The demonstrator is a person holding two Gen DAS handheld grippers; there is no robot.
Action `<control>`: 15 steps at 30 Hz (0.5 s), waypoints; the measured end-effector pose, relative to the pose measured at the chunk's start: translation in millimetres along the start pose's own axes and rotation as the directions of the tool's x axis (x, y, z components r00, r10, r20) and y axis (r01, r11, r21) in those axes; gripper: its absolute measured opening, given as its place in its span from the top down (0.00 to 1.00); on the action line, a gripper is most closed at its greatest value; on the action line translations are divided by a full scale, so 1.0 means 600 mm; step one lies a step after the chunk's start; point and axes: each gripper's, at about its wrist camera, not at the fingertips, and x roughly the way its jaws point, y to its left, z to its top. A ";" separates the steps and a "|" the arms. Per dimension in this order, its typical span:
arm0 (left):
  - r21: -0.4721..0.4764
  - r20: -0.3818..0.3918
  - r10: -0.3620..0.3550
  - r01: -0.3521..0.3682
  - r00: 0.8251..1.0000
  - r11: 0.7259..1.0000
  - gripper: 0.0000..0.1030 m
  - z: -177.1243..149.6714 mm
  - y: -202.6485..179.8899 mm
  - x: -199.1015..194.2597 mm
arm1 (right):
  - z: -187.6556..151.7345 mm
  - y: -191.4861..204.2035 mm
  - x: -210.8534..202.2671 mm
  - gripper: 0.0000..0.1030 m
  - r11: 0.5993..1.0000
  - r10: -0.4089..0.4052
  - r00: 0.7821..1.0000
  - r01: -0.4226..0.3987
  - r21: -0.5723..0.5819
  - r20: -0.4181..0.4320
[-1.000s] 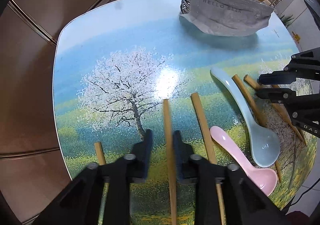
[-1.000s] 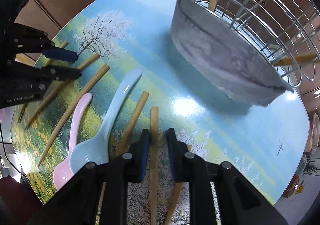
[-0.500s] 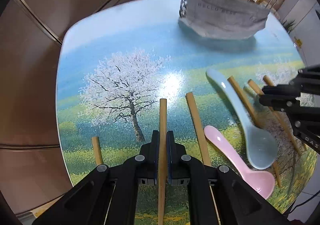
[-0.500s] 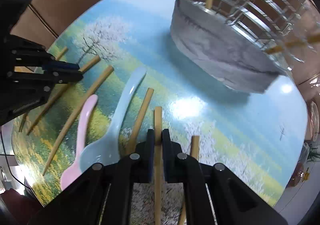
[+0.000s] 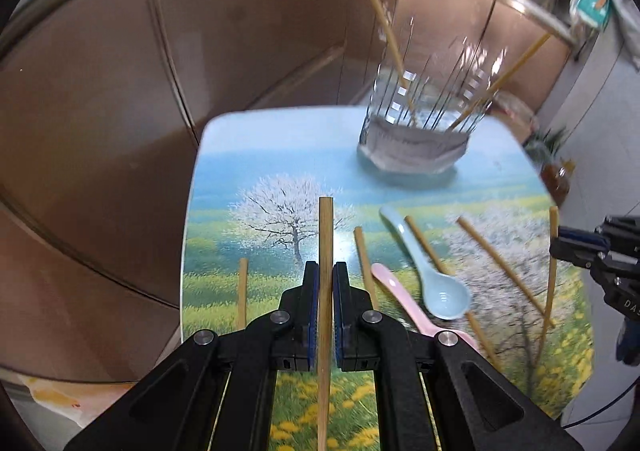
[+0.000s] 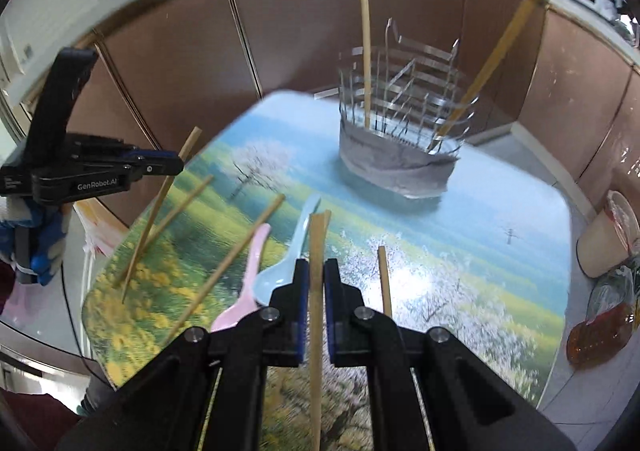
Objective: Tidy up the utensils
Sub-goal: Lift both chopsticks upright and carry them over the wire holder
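Note:
My left gripper is shut on a bamboo chopstick, held above the table and pointing at the wire utensil holder. My right gripper is shut on another chopstick, also lifted. Each gripper shows in the other's view: the right gripper at the right edge, the left gripper at the left with its chopstick. A light blue spoon and a pink spoon lie on the table among several loose chopsticks. Two chopsticks stand in the holder.
The table has a painted landscape top with rounded corners. A grey wrap circles the holder's base. Brown cabinet panels rise behind. Off the table's right side stand a cup and a jar of amber liquid.
Both grippers closed on a chopstick each and rose from the table with them. Both views tilted up, so the holder and the cabinets now show fully.

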 end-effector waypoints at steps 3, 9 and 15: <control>-0.023 0.047 -0.011 0.012 0.999 1.000 0.94 -0.012 0.001 -0.040 | -0.011 0.003 -0.054 0.94 1.000 -0.004 0.999 0.004 0.012 0.052; -0.039 0.122 -0.026 0.031 0.992 0.999 0.94 -0.029 -0.007 -0.111 | -0.027 0.041 -0.125 0.94 1.000 -0.026 0.991 0.025 0.009 0.130; -0.060 0.227 -0.066 0.082 0.972 0.995 0.94 -0.010 -0.022 -0.180 | -0.007 0.061 -0.186 0.94 0.999 -0.044 0.974 0.045 0.003 0.224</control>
